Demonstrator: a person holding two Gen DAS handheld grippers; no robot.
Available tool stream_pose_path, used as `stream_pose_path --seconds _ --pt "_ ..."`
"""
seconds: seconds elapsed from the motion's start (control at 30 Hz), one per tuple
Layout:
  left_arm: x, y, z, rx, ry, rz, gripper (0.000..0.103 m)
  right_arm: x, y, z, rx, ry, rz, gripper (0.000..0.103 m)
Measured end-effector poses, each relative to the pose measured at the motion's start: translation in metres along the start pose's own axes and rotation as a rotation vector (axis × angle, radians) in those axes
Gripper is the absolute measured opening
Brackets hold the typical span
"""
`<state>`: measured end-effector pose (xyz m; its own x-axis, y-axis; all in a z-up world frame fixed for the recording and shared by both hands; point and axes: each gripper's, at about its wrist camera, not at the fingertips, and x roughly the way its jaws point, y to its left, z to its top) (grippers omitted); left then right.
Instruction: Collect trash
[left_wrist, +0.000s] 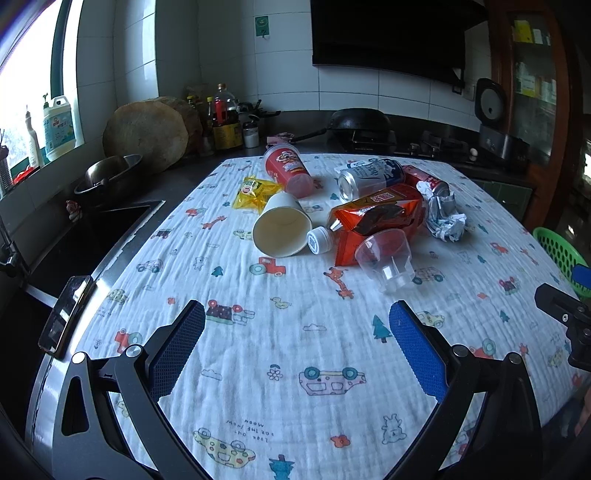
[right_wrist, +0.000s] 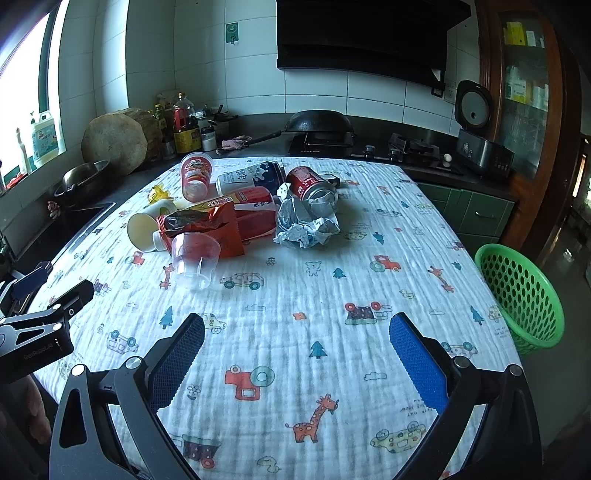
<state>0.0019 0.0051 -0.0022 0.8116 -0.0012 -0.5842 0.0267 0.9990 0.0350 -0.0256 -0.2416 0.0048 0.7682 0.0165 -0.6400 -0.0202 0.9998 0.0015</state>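
Kitchen counter (right_wrist: 369, 258): we hold both claws, left claw (left_wrist: 297, 334) and right claw (right_wrist: 297, 343), apart and empty; trash pile (right_wrist: 236, 218) upper left, green basket (right_wrist: 524, 295) right, presumably its destination.

You have a heap of trash mid-cloth: a paper cup (left_wrist: 281, 230) and clear plastic cup (left_wrist: 386, 258) on their sides, an orange snack bag (left_wrist: 376, 218), crumpled paper (right_wrist: 306, 225), dented cans (right_wrist: 310, 186). A green basket (right_wrist: 521, 291) stands off the table's right edge.
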Motion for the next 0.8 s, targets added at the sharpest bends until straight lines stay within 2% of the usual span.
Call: stream_pose_path --seconds 0.8 --pt "-0.0025 -0.0054 0.0009 0.000 -0.017 0.011 0.098 -0.0041 0.0006 0.0017 -0.007 -0.026 0.001 0.097"
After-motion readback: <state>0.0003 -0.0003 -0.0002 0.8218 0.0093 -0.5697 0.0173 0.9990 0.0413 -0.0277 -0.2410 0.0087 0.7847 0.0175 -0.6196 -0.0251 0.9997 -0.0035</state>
